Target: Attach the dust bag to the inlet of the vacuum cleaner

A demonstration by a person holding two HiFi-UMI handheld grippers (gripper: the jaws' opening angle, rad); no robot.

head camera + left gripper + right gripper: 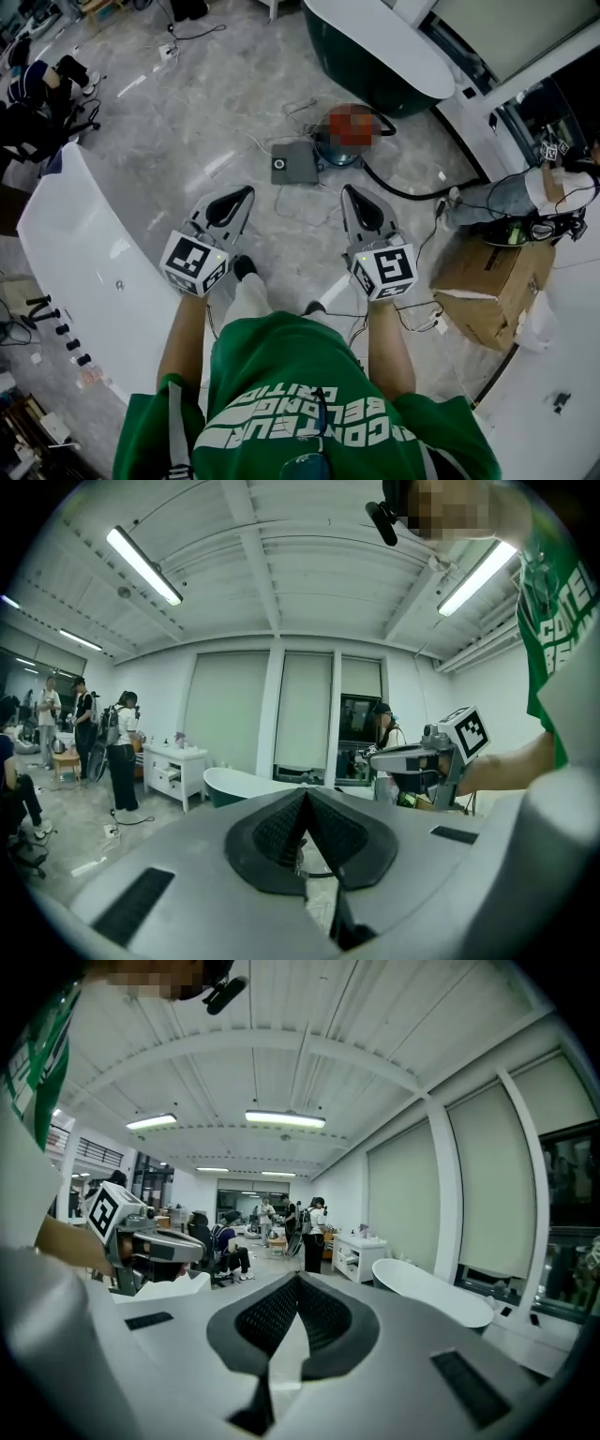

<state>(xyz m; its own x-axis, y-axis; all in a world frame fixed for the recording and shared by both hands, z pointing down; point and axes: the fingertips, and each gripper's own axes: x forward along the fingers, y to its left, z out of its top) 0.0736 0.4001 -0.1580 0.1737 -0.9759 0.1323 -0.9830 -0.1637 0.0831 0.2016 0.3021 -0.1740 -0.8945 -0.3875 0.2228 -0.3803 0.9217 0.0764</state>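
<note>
The vacuum cleaner (336, 156), a round canister partly under a blurred patch, stands on the marble floor ahead of me. Its black hose (398, 192) curls off to the right. The flat grey dust bag (294, 163), with a round collar hole, lies on the floor just left of the canister. Neither gripper touches either thing. My left gripper (248, 191) and right gripper (347, 190) hover side by side short of them, both shut and empty. The left gripper view shows its shut jaws (305, 795) and the right gripper (412, 757). The right gripper view shows its shut jaws (298, 1281).
A white bathtub (80, 248) stands at my left and a dark green one (380, 52) at the back. A cardboard box (487, 277) and cables (427, 319) lie at the right. A person sits by the wall at right, and several others are farther down the room.
</note>
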